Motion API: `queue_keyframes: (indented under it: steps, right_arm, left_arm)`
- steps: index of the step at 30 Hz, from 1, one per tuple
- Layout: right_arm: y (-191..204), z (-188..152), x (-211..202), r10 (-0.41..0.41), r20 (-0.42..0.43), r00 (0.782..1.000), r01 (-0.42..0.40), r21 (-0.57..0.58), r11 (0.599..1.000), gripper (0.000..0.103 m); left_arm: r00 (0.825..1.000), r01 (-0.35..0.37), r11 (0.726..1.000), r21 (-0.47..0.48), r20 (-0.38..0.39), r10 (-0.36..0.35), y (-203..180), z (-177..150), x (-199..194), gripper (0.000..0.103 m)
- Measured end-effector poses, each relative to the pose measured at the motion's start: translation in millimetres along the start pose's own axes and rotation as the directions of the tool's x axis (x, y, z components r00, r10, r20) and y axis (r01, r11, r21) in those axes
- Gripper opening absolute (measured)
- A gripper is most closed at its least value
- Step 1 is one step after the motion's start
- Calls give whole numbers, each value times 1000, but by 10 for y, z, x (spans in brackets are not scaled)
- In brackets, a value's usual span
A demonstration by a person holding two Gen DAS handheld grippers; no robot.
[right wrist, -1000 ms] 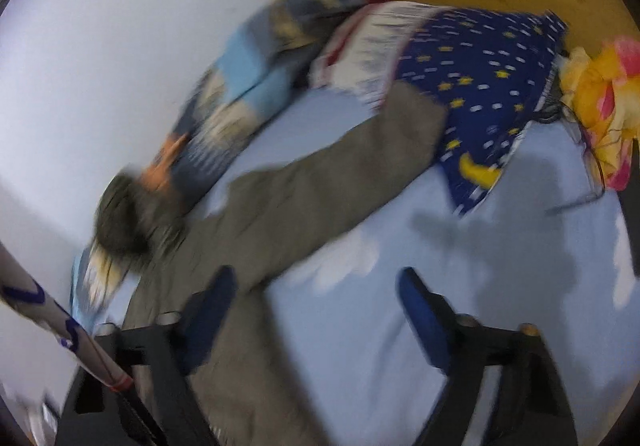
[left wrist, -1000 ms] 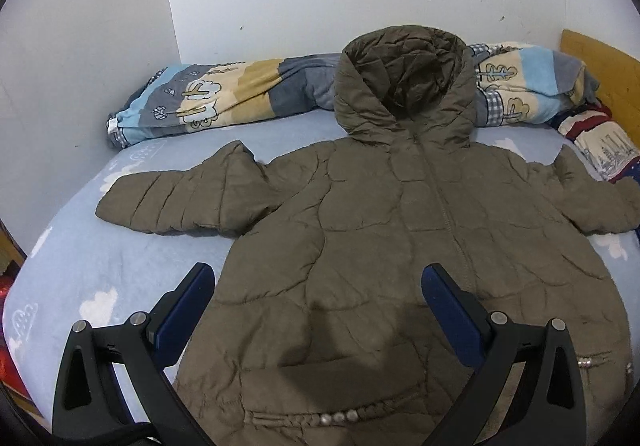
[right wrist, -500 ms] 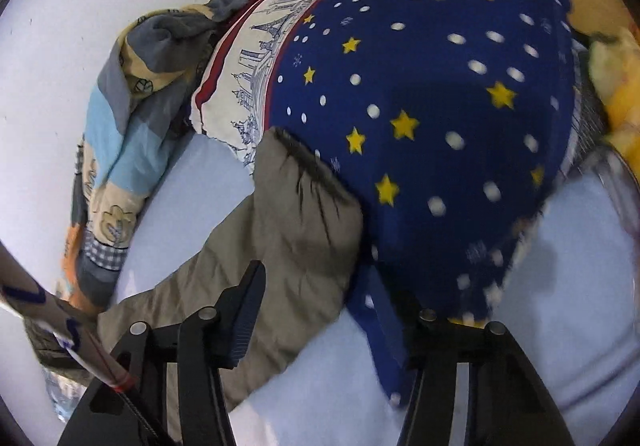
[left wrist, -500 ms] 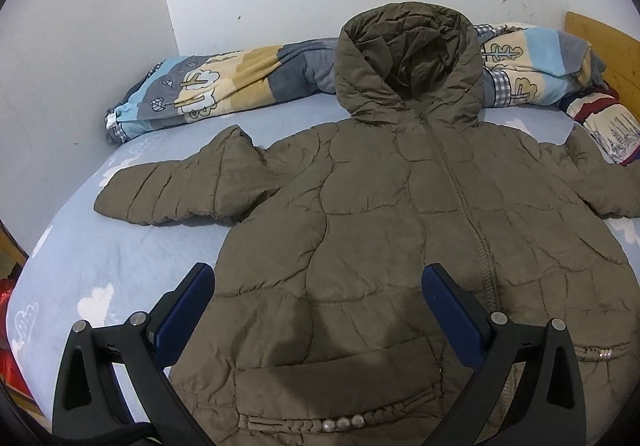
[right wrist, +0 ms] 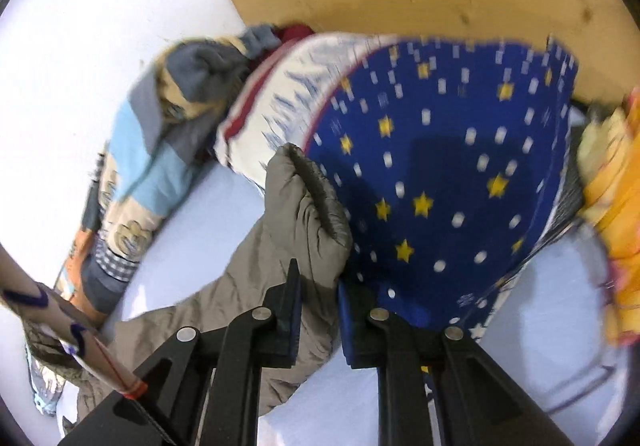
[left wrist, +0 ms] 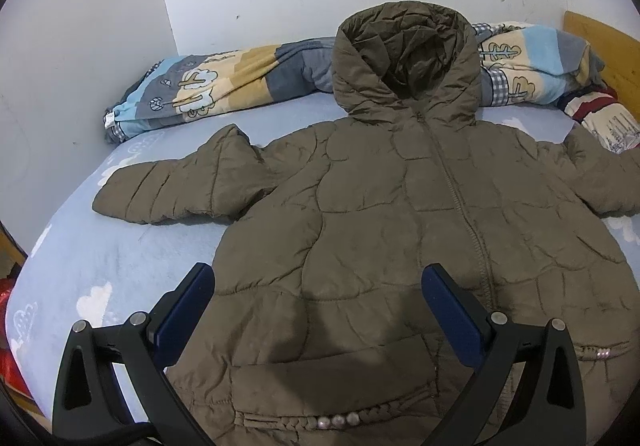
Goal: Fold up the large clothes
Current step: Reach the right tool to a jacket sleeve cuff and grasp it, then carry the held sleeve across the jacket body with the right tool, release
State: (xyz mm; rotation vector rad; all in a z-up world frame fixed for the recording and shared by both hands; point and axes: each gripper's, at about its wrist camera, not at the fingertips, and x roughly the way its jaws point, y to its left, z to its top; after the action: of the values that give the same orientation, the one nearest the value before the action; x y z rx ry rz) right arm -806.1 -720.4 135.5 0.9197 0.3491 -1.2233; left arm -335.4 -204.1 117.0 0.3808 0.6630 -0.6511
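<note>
Now right gripper [right wrist: 318, 296] pinches the sleeve [right wrist: 304, 206] near its cuff, left gripper [left wrist: 318, 310] hovers open over the jacket [left wrist: 400, 226] flat on the bed [left wrist: 100, 266]; next, likely sleeve across chest.

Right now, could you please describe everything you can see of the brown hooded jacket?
The jacket is olive-brown, quilted and puffy, lying face up and zipped on the light blue bedsheet, sleeves spread. Its hood rests against the rolled patterned quilt. Pearl-like beads trim the pockets. The right gripper has closed on one sleeve cuff beside the star-print pillow; the left gripper hovers open.
</note>
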Motion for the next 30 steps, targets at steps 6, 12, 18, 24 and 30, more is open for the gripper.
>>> queue_keyframes:
  steps: [6,12,18,24,30]
  right_arm:
    - [377,124,-675,14,57,998,-10,-66,998,17]
    - [844,94,-1175,35,87,996,-24,-121,992,16]
    - [1345,-21,-1584,62,100,993,-42,-188,981,16]
    - [1909,-214,-1961,103,103,989,-72,-265,961,15]
    - [2575,-550,-2244,164,84,983,-126,-348,929,15]
  left_arm:
    - [1000,15,999,-42,13,-14,71,53,-76,103]
    - [999,27,997,-79,43,-23,184,114,-189,103]
    - [997,43,992,-115,71,-35,303,176,-306,103]
    - [996,53,984,-169,81,-40,481,214,-378,103]
    - [996,35,975,-220,83,-17,696,220,-412,103]
